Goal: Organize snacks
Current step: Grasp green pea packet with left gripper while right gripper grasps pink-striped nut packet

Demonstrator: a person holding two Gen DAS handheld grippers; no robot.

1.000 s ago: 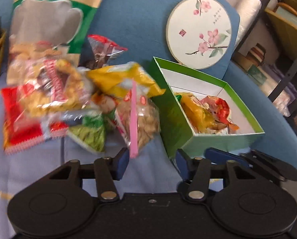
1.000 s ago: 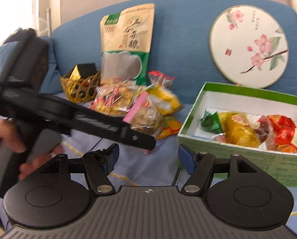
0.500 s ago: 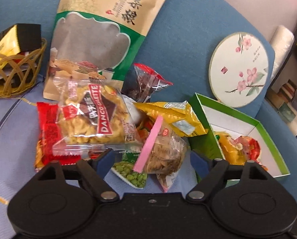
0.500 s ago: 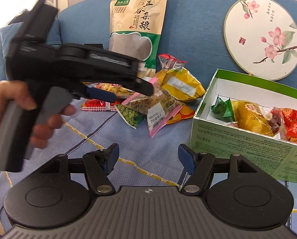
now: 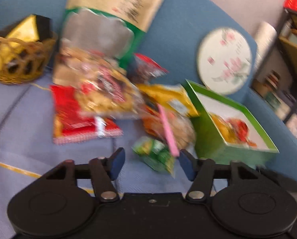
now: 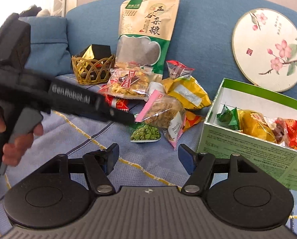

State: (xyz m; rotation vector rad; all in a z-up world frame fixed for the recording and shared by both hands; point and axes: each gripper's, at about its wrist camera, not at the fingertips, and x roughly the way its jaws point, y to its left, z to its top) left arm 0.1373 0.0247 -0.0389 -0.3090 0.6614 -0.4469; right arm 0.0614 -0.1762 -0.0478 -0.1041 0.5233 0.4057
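On a blue sofa lies a pile of snack packets: a green pea packet (image 5: 156, 154) (image 6: 145, 133), a clear pink-edged packet (image 5: 180, 127) (image 6: 164, 113) and a yellow packet (image 6: 186, 93). An open green box (image 5: 208, 131) (image 6: 248, 155) to the right holds yellow and red packets (image 6: 254, 125). My left gripper (image 5: 151, 164) is open wide, and the pea packet lies just ahead of its blue pads, untouched. That view is blurred. My right gripper (image 6: 148, 159) hangs open and empty in front of the pile.
A tall grain pouch (image 6: 148, 35) and a round flowered fan (image 6: 268, 49) lean on the backrest. A wicker basket (image 6: 92, 69) with a black-gold box stands at the left. A hand (image 6: 15, 139) holds the left tool. Shelves (image 5: 293, 45) stand at the right.
The left gripper has opened wider, swung from the green box toward the pile, and dropped close to the pea packet. The right gripper stays open and has barely shifted.
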